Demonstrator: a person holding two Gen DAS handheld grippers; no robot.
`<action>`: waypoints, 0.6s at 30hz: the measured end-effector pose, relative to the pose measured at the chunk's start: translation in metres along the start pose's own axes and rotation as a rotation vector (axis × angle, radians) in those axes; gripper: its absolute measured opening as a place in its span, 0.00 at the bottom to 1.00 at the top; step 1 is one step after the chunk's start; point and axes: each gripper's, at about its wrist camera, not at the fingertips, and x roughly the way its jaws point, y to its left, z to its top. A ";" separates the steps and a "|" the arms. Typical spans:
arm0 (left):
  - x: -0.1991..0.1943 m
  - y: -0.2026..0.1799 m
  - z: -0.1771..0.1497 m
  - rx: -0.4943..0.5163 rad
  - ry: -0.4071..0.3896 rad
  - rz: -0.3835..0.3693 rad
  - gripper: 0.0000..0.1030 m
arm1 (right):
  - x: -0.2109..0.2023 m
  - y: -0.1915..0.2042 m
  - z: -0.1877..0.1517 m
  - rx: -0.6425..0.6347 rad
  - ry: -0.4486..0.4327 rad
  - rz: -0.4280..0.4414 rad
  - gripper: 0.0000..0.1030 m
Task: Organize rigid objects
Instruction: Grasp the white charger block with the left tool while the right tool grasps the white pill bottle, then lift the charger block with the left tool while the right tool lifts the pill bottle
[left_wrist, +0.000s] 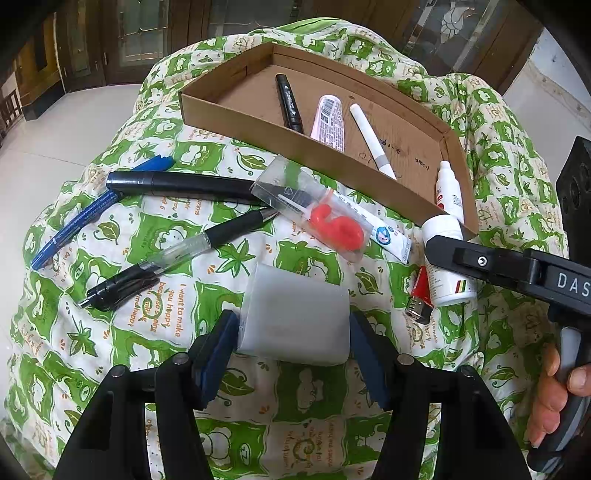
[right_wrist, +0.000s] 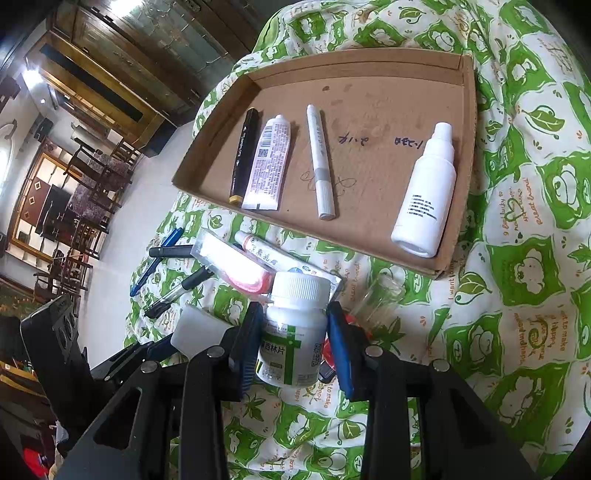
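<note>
A shallow cardboard tray (left_wrist: 236, 110) (right_wrist: 207, 162) lies on the green-patterned cloth. It holds a black marker (left_wrist: 289, 103), a pink tube (left_wrist: 328, 122), a white pen (left_wrist: 371, 140) and a white spray bottle (right_wrist: 424, 195). My left gripper (left_wrist: 293, 328) straddles a grey-white block (left_wrist: 295, 314); its blue pads touch or nearly touch both sides. My right gripper (right_wrist: 295, 332) straddles a white pill bottle (right_wrist: 291, 332) with a green cross label; the left pad touches it, the right pad is close.
Loose on the cloth: a blue pen (left_wrist: 92, 210), a black marker (left_wrist: 184, 184), a clear-and-black pen (left_wrist: 173, 254), a clear packet with a red item (left_wrist: 314, 206), an ointment tube (left_wrist: 380, 229), a red lighter (left_wrist: 419, 295) and a clear small jar (right_wrist: 376, 299).
</note>
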 end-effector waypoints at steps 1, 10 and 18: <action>-0.001 0.001 0.000 -0.003 -0.003 -0.005 0.64 | 0.000 0.001 0.000 0.002 0.000 0.000 0.33; -0.008 0.002 0.000 -0.010 -0.028 -0.031 0.64 | 0.002 -0.001 0.000 0.013 -0.001 0.005 0.33; -0.011 0.005 0.000 -0.021 -0.034 -0.026 0.64 | 0.000 -0.001 0.001 0.019 -0.004 0.010 0.33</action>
